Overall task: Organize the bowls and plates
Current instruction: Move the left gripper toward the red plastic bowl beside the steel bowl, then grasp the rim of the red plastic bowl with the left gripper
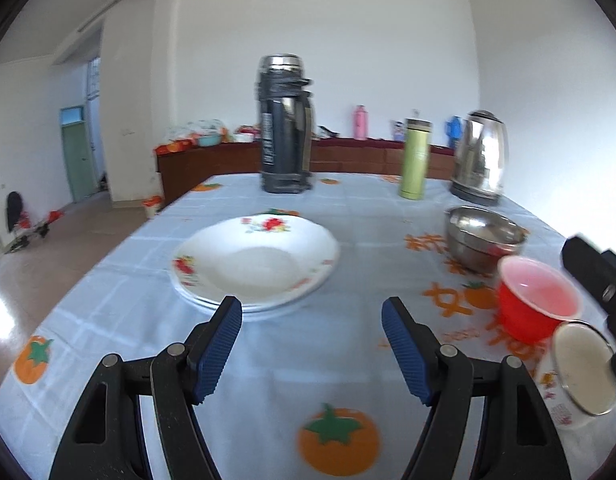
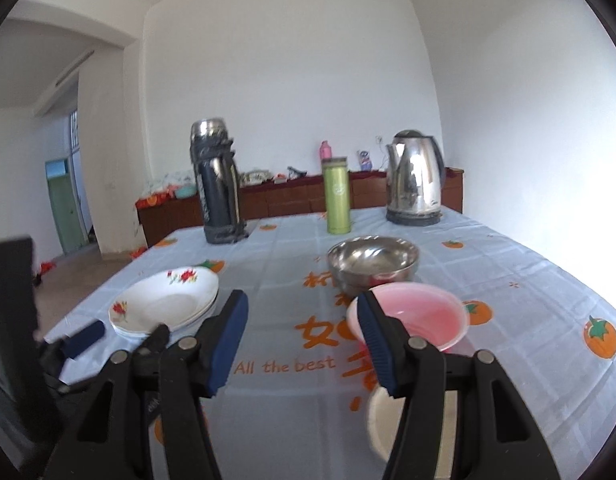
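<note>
Left tongs [image 1: 312,344]: wide open, empty, just short of stacked plates [image 1: 255,264].
Right tongs [image 2: 301,340]: parted, holding nothing, beside red bowl [image 2: 412,316].
Tabletop [image 2: 508,280]: pumpkin-print cloth.
Room: white walls.

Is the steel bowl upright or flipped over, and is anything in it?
Upright and empty: the steel bowl sits on its base with the rim up, and both views show a bare shiny interior.
</note>
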### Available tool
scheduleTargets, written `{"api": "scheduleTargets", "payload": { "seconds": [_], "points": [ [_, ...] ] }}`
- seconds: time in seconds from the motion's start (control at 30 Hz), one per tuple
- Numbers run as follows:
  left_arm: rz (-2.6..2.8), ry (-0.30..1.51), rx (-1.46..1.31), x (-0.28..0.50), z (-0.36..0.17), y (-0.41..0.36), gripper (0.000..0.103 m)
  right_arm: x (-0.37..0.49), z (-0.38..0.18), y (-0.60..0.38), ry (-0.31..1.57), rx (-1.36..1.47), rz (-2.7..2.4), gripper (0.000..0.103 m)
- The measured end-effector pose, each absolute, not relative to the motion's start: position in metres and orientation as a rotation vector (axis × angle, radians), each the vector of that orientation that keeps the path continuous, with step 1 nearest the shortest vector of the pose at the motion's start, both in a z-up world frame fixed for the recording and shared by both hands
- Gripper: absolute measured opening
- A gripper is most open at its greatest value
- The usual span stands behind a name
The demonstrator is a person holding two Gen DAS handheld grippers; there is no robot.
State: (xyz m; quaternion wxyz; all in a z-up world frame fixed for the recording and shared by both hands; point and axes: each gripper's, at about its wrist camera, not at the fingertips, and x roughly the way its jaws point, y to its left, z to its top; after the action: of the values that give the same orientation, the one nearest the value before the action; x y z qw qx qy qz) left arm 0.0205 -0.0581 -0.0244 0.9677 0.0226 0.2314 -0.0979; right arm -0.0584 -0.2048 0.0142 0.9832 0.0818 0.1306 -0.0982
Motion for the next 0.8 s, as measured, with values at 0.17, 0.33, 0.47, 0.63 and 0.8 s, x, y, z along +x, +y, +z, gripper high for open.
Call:
{"api": "scheduleTargets", "payload": {
  "seconds": [0.17,0.33,0.47,0.63,0.8],
  "points": [
    [-0.241,0.484,0.066,0.023,-0.025,-0.087,0.074,-0.079,0.021,-0.241,0.211,0.168,-0.25,0.056],
    [-0.284,0.493,0.093,0.029,-0.022,-0.118,0.074,-0.081,0.019,-0.288,0.241,0.165,-0.312,0.056],
    [-0.31,0.497,0.113,0.035,-0.021,-0.141,0.074,-0.071,0.015,-0.332,0.297,0.221,-0.266,0.056],
    [-0.329,0.482,0.155,0.045,-0.017,-0.171,0.074,-0.047,0.011,-0.364,0.357,0.217,-0.236,0.046],
    [-0.353,0.476,0.163,0.056,-0.011,-0.195,0.074,-0.034,-0.005,-0.378,0.405,0.253,-0.194,0.041]
  ]
}}
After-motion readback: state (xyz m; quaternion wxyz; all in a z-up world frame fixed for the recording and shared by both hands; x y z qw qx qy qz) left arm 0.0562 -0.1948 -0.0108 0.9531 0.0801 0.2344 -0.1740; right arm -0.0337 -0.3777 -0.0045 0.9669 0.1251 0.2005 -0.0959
